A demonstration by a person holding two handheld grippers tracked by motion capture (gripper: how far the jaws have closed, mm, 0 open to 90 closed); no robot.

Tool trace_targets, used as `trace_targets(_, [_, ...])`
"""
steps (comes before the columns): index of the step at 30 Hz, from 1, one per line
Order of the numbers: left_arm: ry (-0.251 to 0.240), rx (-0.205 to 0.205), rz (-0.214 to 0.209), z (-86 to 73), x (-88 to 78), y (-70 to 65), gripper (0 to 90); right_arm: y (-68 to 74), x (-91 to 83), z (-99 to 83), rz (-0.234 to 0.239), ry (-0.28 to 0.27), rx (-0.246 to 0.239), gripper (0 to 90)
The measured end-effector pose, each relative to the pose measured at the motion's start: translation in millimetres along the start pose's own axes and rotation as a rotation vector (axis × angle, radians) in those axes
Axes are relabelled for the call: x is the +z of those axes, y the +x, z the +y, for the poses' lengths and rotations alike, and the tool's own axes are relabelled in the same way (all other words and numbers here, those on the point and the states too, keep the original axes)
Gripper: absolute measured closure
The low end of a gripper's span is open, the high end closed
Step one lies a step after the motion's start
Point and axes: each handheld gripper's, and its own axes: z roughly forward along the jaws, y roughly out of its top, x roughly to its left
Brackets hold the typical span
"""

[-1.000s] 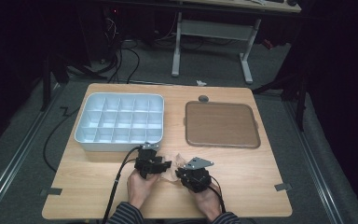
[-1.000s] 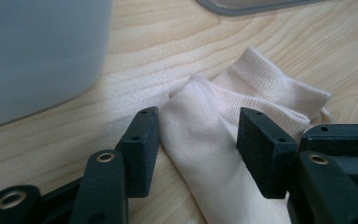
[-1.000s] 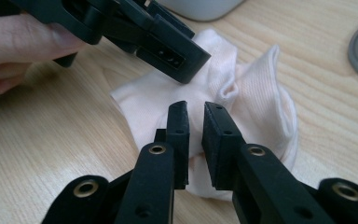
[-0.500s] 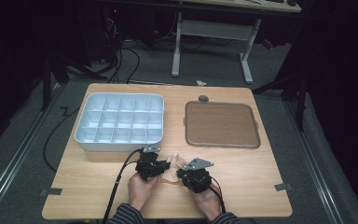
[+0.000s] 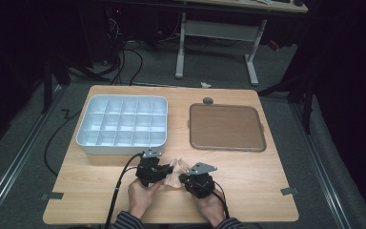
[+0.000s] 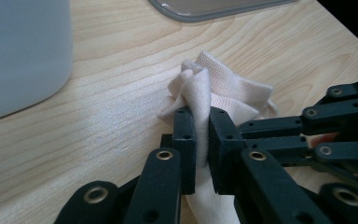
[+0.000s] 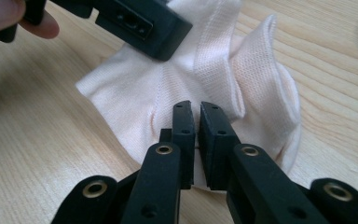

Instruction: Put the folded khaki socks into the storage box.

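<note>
Both the left gripper (image 6: 200, 140) and the right gripper (image 7: 196, 135) have their jaws pinched on the soft pink cloth (image 5: 174, 172) on the desk (image 5: 248, 191), near its front edge, so next they likely lift or spread it.

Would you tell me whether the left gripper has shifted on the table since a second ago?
No. The left gripper sits just below the compartment tray, as before; its jaws have just been closing on the pale cloth.
</note>
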Motion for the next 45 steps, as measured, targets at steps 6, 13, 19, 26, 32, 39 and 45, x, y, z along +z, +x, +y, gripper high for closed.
trace_targets(6, [-0.001, 0.006, 0.018, -0.8, -6.3, -3.5, 83.0, 4.4, 2.4, 4.2, 0.024, 0.011, -0.016, 85.5])
trace_targets(13, [0.020, -0.003, 0.029, -2.6, -7.7, -5.0, 83.4, 2.7, -8.8, 11.3, 0.042, -0.046, 0.019, 86.3])
trace_targets(19, [0.019, -0.006, 0.039, -2.4, -10.6, -6.6, 83.4, -3.1, -2.6, 19.4, 0.006, -0.019, 0.021, 87.1])
trace_targets(26, [0.008, -0.007, 0.019, -2.2, -12.5, -9.3, 83.3, -1.5, 8.9, 19.1, 0.000, 0.010, 0.021, 87.7])
trace_targets(32, [-0.004, 0.011, -0.005, -0.3, -11.3, -10.7, 83.1, 0.1, 14.2, 21.3, 0.008, 0.016, 0.010, 89.0])
trace_targets(39, [-0.014, 0.041, -0.001, 2.4, -11.7, -10.9, 83.4, 0.6, 19.1, 23.4, 0.038, 0.020, 0.010, 89.8])
trace_targets(45, [-0.041, 0.025, 0.001, -0.9, -15.8, -5.9, 83.8, 5.2, 24.1, 27.2, 0.068, 0.023, -0.005, 89.9])
